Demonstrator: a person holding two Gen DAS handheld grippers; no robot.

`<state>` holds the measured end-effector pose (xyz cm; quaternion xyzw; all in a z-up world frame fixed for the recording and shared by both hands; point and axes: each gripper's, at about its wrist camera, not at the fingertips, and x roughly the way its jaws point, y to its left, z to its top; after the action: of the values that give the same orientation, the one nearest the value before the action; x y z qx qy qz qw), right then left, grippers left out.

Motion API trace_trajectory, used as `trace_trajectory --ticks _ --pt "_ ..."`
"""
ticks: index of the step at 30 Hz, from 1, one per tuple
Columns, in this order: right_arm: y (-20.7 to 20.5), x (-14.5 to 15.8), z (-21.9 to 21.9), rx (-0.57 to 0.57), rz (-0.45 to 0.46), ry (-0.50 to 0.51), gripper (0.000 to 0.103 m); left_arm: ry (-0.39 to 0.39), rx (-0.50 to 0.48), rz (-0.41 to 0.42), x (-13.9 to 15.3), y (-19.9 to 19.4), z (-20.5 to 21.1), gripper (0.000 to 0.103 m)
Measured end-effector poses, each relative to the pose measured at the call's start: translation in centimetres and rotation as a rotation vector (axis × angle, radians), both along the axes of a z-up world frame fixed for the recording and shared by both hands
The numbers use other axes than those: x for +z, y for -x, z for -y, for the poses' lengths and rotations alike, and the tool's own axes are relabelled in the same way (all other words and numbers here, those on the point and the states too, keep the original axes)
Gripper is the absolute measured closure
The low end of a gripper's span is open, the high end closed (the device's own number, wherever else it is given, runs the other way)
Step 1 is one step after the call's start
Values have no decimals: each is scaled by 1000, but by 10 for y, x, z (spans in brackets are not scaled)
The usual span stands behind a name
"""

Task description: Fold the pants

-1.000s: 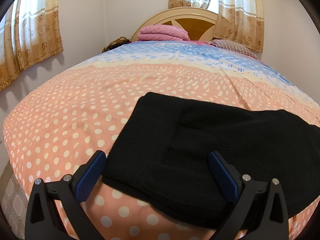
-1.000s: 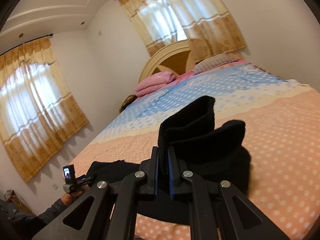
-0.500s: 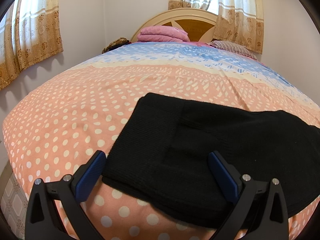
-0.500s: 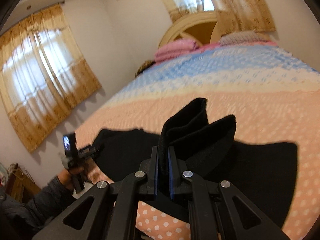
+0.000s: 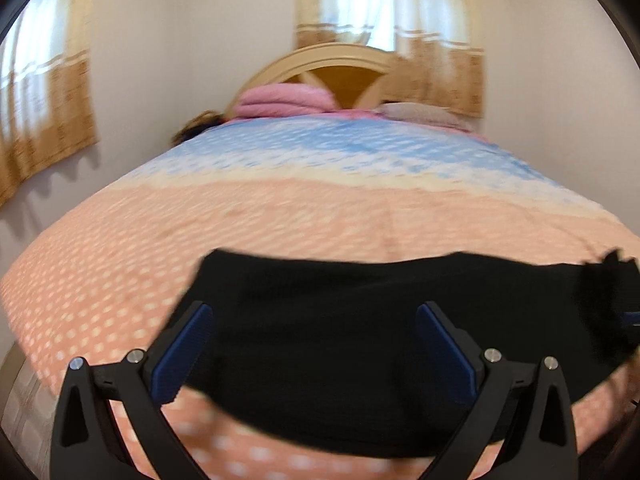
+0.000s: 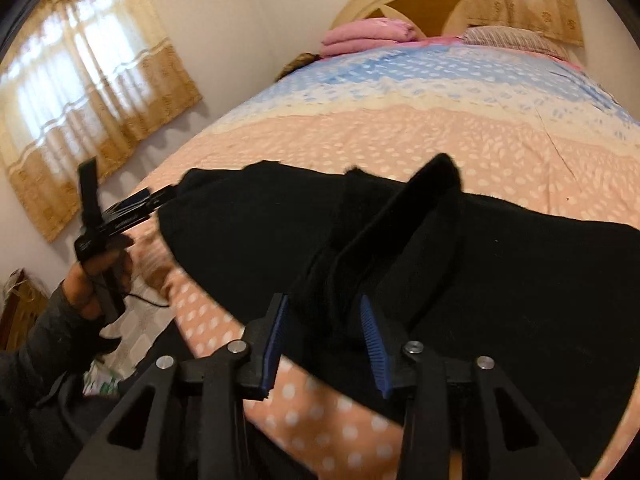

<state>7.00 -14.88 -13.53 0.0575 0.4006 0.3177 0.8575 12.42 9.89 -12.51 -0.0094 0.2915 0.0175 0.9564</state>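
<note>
The right gripper [image 6: 324,344] has come down from high over the bed [image 6: 400,128] to just above the mattress edge, and its jaws have just been opening: a moment ago they pinched the black pants [image 6: 500,280] tight, now the blue pads [image 6: 276,344] stand apart with a raised fold of the cloth still between them. Whether either pad still touches that fold I cannot tell. The left gripper [image 5: 316,356] has pulled back a little and upward; its view is smeared with motion.

The pants lie flat across the near, peach-spotted end of the bed, spreading from about 9 o'clock to 3 o'clock in the right wrist view. Two thick cuff-like ends stick up from the fold, leaning toward 1 o'clock. In the left wrist view the pants fill the lower middle, their far edge running straight across, a ragged bit of cloth lifted at 3 o'clock.

The left gripper's jaws are spread wide, hovering over the near edge of the pants, gripping nothing. From the right wrist view, the person's left hand [image 6: 96,276] in a dark sleeve [image 6: 40,340] holds that gripper at 9 o'clock, beside the end of the pants.

At 12 o'clock sit a folded pink blanket [image 5: 284,100], a pillow [image 6: 516,40] and the arched headboard [image 5: 340,68], with curtains [image 6: 92,96] on the windows.
</note>
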Motion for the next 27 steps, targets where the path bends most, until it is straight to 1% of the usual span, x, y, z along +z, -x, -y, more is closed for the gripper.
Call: trace_trajectory --ticks 3,6,9,14,17,19,20,21,22,24,27 --pt "4 1 18 -31 -5 -33 63 54 -88 -27 3 -3 23 0" --pt "-1 -2 29 -87 -24 -72 63 94 -134 -50 2 -13 41 0" --pt "-11 -8 26 -115 -53 -87 63 94 -151 -69 1 -20 56 0" --pt "-22 -8 7 -102 -63 -93 63 132 -166 -83 -2 -23 62 0" --pt "-26 -6 -11 -90 -62 -59 63 138 -164 -92 -6 -18 62 0" --pt "-28 -9 -24 -122 -69 11 63 149 -160 -100 -9 -18 59 0" --pt "-29 -10 -26 -152 -65 46 70 156 -158 -103 -10 -15 58 0" --pt "-30 -11 -28 -176 -59 78 91 164 -157 -107 -12 -15 57 0" --pt "-30 -11 -29 -185 -53 97 94 171 -156 -111 -13 -15 56 0" --pt "-26 -7 -28 -176 -46 86 95 180 -156 -115 -14 -14 55 0" --pt "-13 9 -32 -137 3 78 96 184 -159 -112 -13 -12 53 0"
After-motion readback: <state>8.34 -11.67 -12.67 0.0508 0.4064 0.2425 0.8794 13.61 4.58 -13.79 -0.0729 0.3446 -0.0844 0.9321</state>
